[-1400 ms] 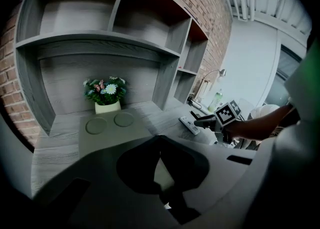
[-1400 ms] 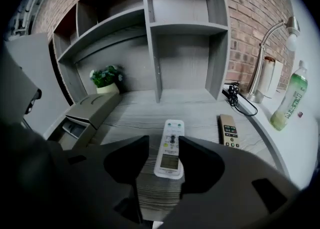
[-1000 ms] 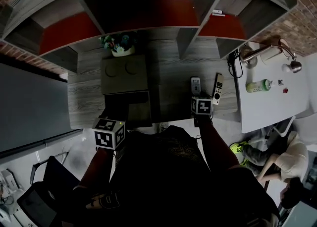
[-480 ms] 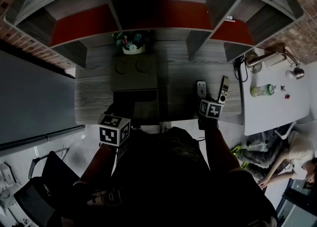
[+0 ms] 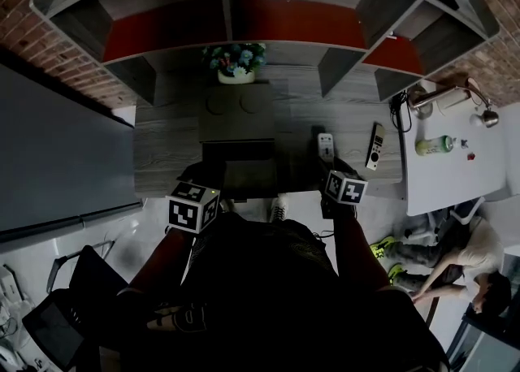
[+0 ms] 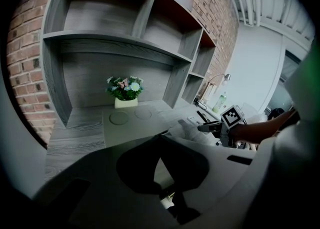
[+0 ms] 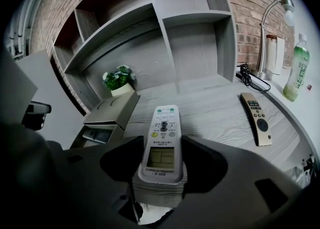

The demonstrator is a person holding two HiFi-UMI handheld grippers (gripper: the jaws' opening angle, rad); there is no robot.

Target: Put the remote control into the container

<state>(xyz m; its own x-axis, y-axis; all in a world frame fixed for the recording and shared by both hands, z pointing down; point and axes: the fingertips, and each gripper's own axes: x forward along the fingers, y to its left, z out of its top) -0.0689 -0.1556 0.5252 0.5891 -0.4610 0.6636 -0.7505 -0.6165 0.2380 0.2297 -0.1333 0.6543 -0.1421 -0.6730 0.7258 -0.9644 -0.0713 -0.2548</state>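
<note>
Right gripper (image 7: pixel 161 145) is clamping the lower end of the white remote control (image 7: pixel 163 123), a smooth, slab-shaped plastic body. Held so near one end, it is at risk of tipping or slipping in transit. Left gripper (image 6: pixel 160 140) is idling with its jaws together, empty. The grey, boxy container (image 7: pixel 111 109) is standing to the left on the woodgrain desk (image 7: pixel 215 115), its shallow open drawer leaving little clearance for a tilted remote.

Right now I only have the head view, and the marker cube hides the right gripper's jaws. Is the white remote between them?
Observer: Yes. In the right gripper view, the right gripper has its jaws pressed against both sides of the white remote.
Operator: Which end is it holding?
Observer: The screen end, face up. The buttons point away from the gripper.
Operator: And the left gripper?
Observer: The left gripper has its jaws together, with nothing between them.
</note>
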